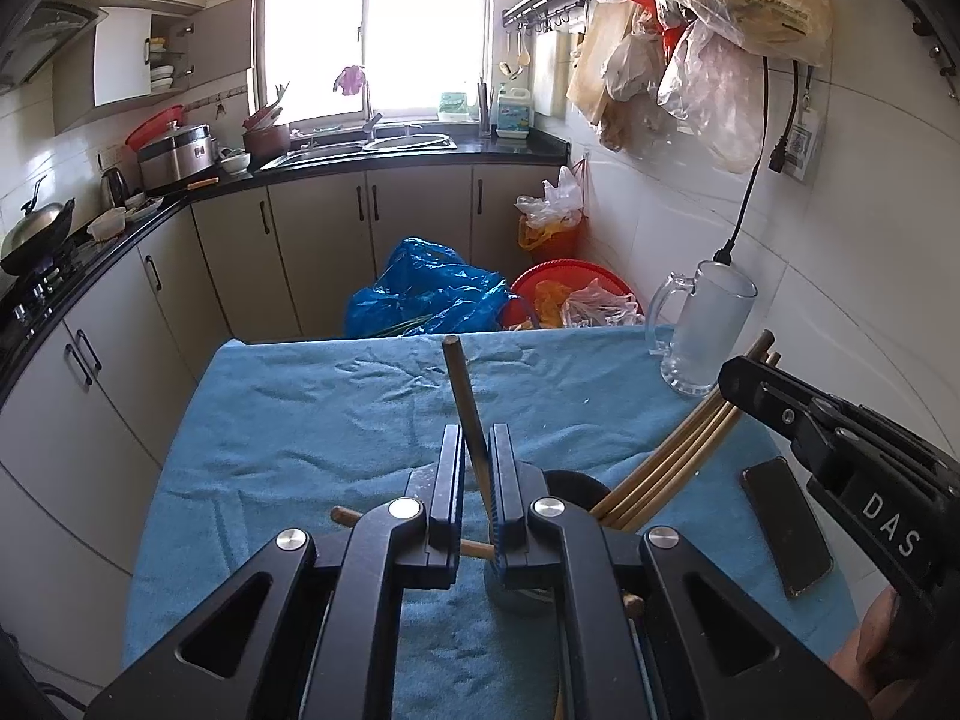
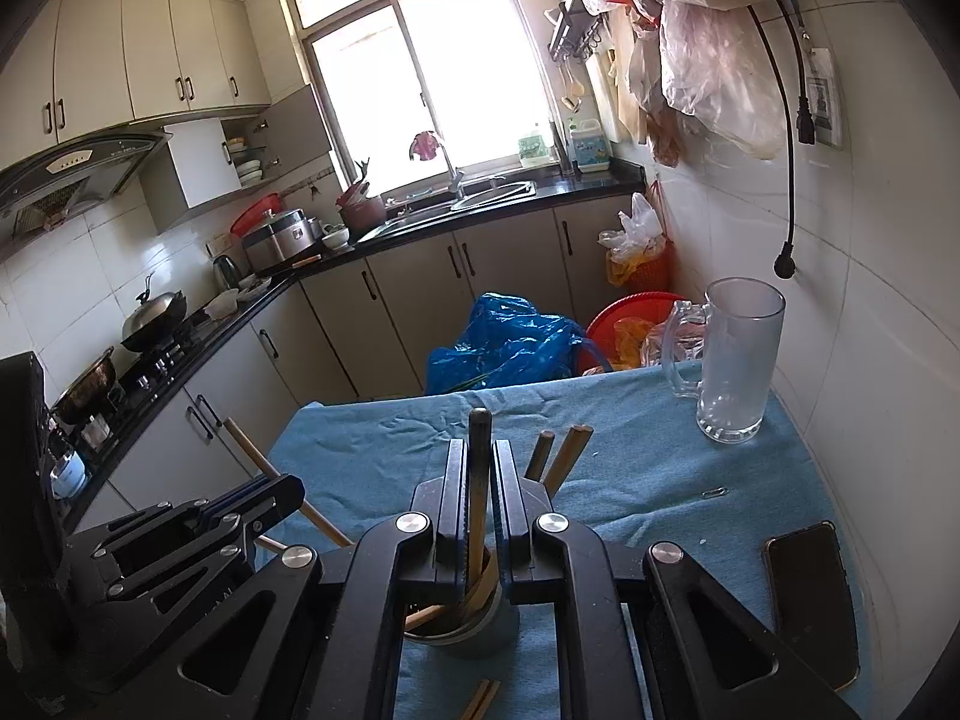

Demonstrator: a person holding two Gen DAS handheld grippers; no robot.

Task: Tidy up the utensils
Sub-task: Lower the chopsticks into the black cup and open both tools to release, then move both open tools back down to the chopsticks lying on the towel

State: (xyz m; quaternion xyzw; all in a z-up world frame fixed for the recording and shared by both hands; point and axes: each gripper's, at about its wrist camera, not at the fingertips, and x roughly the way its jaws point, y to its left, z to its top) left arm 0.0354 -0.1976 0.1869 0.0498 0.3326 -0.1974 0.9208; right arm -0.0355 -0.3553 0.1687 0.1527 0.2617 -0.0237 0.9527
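My left gripper (image 1: 478, 450) is shut on one wooden chopstick (image 1: 461, 387) that sticks up and away from me. Just behind it stands a dark round holder cup (image 1: 570, 483) with several chopsticks (image 1: 678, 450) leaning out to the right. Another chopstick (image 1: 477, 549) lies on the blue cloth (image 1: 300, 420) under the jaws. My right gripper (image 2: 479, 468) is shut on a dark chopstick (image 2: 479, 438) standing in the grey holder cup (image 2: 480, 630), directly above it. The right gripper also shows at the right of the left wrist view (image 1: 741, 384).
A frosted glass mug (image 2: 738, 360) stands at the table's far right corner. A phone (image 2: 810, 594) lies at the right edge, a paper clip (image 2: 714, 492) near it. Loose chopsticks (image 2: 483, 699) lie near the cup. Beyond the table are a blue bag (image 1: 426, 288) and a red basin (image 1: 570, 282).
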